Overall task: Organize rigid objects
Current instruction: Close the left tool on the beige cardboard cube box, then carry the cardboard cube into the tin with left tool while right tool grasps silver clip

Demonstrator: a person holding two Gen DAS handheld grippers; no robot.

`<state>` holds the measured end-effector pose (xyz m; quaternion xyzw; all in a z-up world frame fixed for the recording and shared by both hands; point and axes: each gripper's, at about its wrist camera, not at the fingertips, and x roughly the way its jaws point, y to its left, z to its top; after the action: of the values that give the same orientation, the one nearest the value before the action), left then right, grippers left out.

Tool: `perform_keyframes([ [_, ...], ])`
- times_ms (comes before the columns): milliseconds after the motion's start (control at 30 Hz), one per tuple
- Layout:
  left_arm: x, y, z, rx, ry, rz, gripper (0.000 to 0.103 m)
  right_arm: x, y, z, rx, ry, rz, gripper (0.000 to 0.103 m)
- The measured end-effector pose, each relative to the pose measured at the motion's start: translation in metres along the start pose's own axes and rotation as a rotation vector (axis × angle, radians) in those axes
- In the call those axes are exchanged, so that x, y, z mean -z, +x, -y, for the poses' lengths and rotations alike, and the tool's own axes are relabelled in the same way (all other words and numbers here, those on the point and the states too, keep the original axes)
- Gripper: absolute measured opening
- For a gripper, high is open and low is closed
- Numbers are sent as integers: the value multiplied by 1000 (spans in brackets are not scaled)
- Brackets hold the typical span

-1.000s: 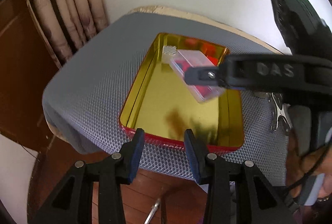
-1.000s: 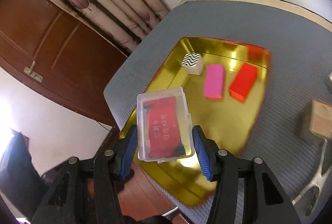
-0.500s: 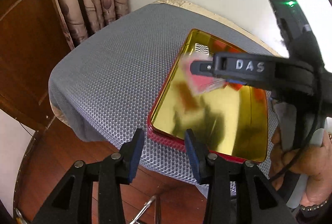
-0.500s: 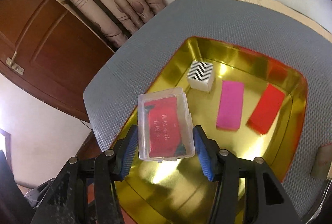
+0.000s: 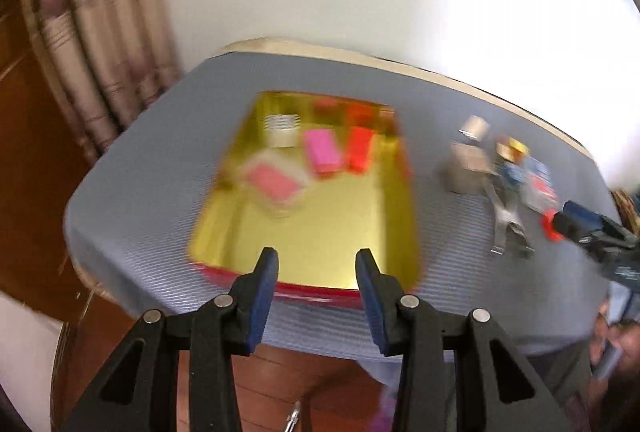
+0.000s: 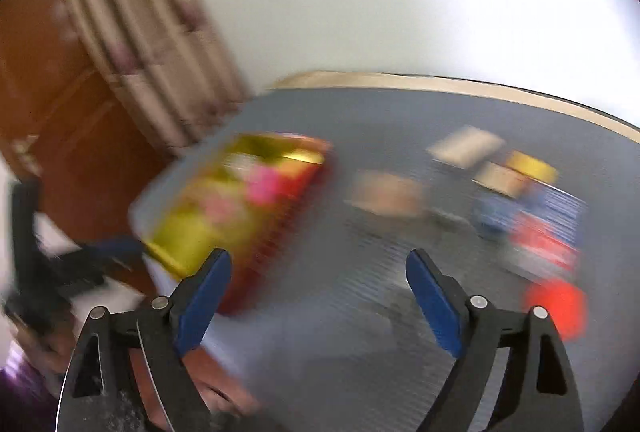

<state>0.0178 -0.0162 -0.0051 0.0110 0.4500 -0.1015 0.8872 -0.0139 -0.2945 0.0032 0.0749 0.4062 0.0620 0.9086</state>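
A gold tray with a red rim [image 5: 360, 232] lies on the grey mat. In it lie a clear box with a red insert [image 5: 274, 182], a zigzag-patterned box [image 5: 282, 128], a pink block [image 5: 322, 150] and a red block [image 5: 360, 148]. My left gripper [image 5: 317, 288] is open and empty at the tray's near rim. My right gripper [image 6: 318, 306] is wide open and empty over the mat, right of the blurred tray [image 6: 240, 208]. Its tip also shows in the left wrist view [image 5: 592, 232].
Several loose items lie on the mat right of the tray: tan boxes [image 5: 466, 168], a gold box [image 5: 514, 150], a blue and red pack [image 5: 540, 184], metal clips [image 5: 506, 228]. The right wrist view shows them blurred [image 6: 520, 192]. Curtain and wooden door stand left.
The right gripper let go of the clear box, which now lies in the tray, opened wide and swung right over the mat. The left gripper swung back to face the tray.
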Motion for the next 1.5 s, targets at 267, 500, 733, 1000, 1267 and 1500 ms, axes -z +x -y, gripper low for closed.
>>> perform_keyframes([
  [267,-52,40,95,223,100,-157,48,55,-27,144,338,159,-33,87],
  [500,-99,120,144,232,88,-319,49,76,-27,168,284,219,-24,87],
  [733,-119,161,149,228,45,-381,49,78,-26,165,233,217,-22,94],
  [1000,-118,188,159,182,78,-430,50,74,-19,164,227,223,-27,99],
  [1267,-108,207,149,114,33,-427,46,72,-15,161,236,203,-34,101],
  [1500,-85,165,139,139,5,-337,46,70,-3,154,260,176,-47,101],
])
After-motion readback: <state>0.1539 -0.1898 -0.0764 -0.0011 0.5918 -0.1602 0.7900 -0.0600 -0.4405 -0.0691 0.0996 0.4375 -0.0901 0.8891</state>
